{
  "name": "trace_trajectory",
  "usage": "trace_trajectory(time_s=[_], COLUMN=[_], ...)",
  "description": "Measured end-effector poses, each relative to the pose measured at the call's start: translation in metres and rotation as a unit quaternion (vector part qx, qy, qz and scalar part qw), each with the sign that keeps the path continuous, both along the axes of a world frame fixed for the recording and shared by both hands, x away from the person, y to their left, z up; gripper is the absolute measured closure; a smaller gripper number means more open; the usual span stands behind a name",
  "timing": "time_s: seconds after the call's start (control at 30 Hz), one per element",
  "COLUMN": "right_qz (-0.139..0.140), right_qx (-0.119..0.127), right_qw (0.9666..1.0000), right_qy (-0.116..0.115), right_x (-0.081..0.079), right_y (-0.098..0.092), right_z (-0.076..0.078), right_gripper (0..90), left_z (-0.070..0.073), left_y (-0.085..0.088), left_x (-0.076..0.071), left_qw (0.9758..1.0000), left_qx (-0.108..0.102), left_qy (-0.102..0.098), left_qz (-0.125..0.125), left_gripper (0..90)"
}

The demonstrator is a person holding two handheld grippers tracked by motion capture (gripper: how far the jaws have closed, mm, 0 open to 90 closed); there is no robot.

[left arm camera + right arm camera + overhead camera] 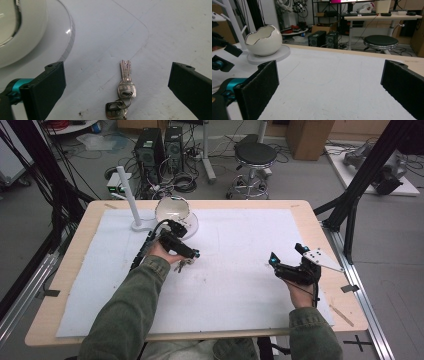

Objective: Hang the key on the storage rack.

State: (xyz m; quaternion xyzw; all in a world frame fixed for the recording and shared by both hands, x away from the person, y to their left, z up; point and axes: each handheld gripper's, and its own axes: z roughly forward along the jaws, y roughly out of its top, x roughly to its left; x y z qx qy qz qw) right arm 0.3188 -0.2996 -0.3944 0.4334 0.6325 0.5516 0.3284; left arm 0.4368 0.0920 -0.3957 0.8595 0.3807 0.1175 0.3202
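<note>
From the high view, the left gripper (pixel 187 255) sits just left of the table's centre, over a bunch of keys (pixel 183 265) lying on the white mat (pixel 240 245). The egg-shaped bowl (pixel 172 211) stands at about eleven o'clock from it, on a round base. The right gripper (pixel 287 257) rests at four o'clock from the centre, well apart.

In the left gripper view, the jaws stand wide with the keys (pixel 125 87) lying flat between them, untouched; there seem to be two keys on one ring.

In the right gripper view, the jaws are wide with bare mat (pixel 332 87) between them and the bowl (pixel 263 40) at ten o'clock.
</note>
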Motion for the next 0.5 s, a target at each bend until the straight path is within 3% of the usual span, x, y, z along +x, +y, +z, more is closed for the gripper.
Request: trace_trajectory(time_s=[0.33,0.4,0.5], right_qz=[-0.001,-0.001,0.000], right_qx=[-0.004,-0.005,-0.003], right_qw=[1.0000,1.0000,1.0000], right_qy=[-0.002,-0.004,0.000], right_x=[0.000,0.000,0.000], right_y=[0.001,0.000,-0.001], right_z=[0.000,0.000,0.000], right_gripper=[0.5,0.5,0.5], left_z=[-0.010,-0.013,-0.017], left_y=[-0.010,-0.014,-0.019], left_x=[0.009,0.013,0.015], left_qw=[0.9992,0.9982,0.9969], left_qx=[0.033,0.040,0.057], left_qy=[0.022,0.044,0.052], left_qz=[-0.003,-0.010,-0.015], left_gripper=[1.9,1.9,2.1])
